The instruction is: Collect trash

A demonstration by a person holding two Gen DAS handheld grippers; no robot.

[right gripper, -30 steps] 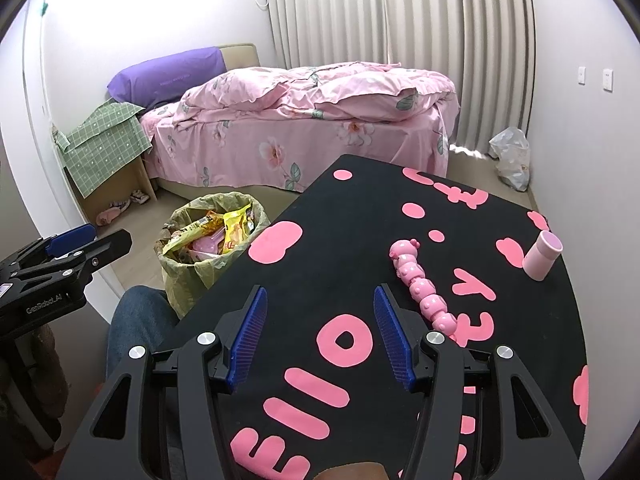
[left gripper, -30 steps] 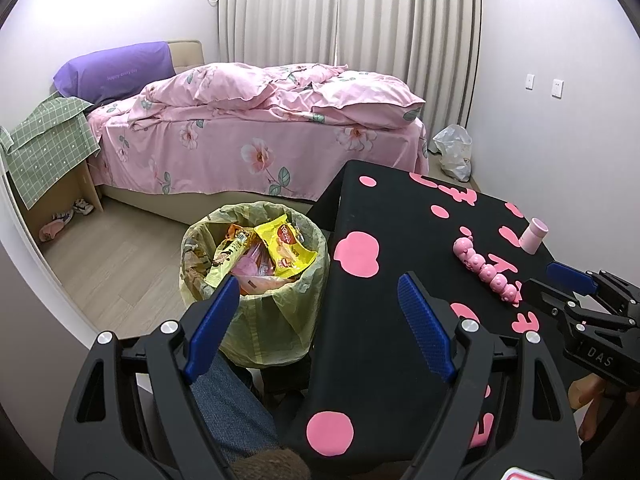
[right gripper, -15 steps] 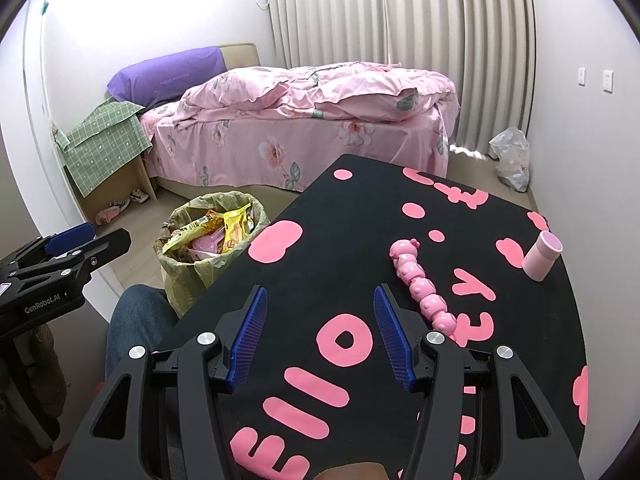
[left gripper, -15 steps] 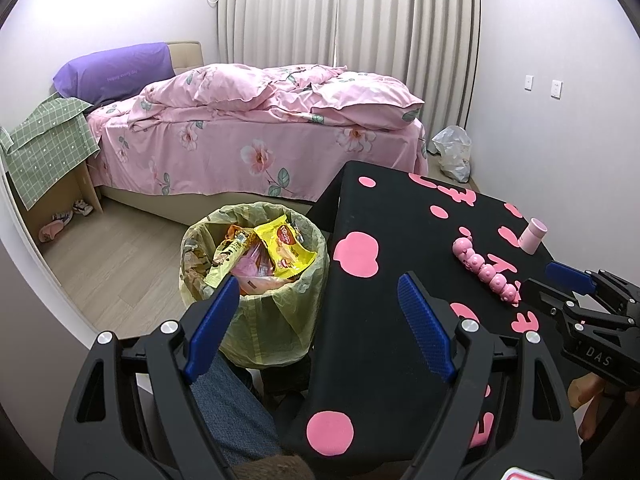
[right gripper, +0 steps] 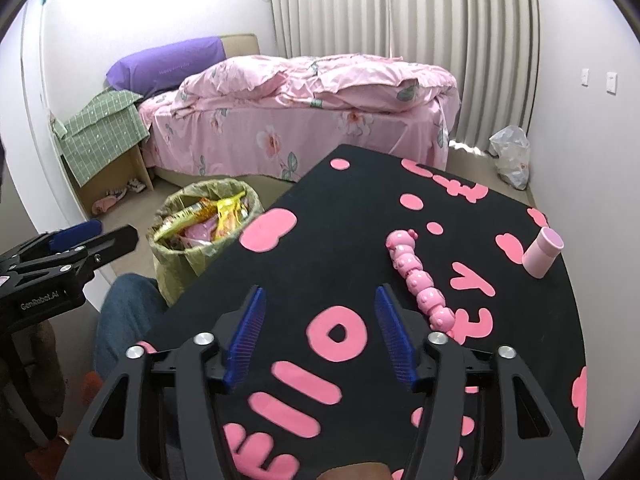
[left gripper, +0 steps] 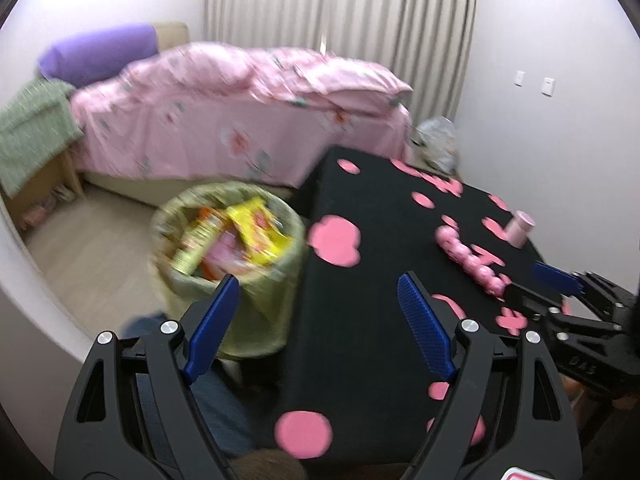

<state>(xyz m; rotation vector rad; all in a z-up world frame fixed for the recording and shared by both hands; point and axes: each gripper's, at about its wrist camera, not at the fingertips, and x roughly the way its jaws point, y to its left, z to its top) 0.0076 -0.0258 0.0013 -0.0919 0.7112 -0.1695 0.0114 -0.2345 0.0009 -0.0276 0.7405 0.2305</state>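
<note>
My left tongs (left gripper: 316, 332) & right tongs (right gripper: 318, 336) spread, empty; wrappers fill trash bin (right gripper: 208, 232) beside table (right gripper: 340, 240). Next: lift w/ care, table looks trash-free.

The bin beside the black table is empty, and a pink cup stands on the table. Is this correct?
Not quite. The bin is not empty: the right wrist view shows yellow and pink wrappers inside its bag. The rest holds: the bin is beside the black table, and the pink cup stands on it.

Left black hand-held gripper (left gripper: 318, 312) with blue ribbed pads: jaws wide apart, nothing between them. Right black hand-held gripper (right gripper: 320, 334): jaws just opened further, empty, angled downward.
</note>
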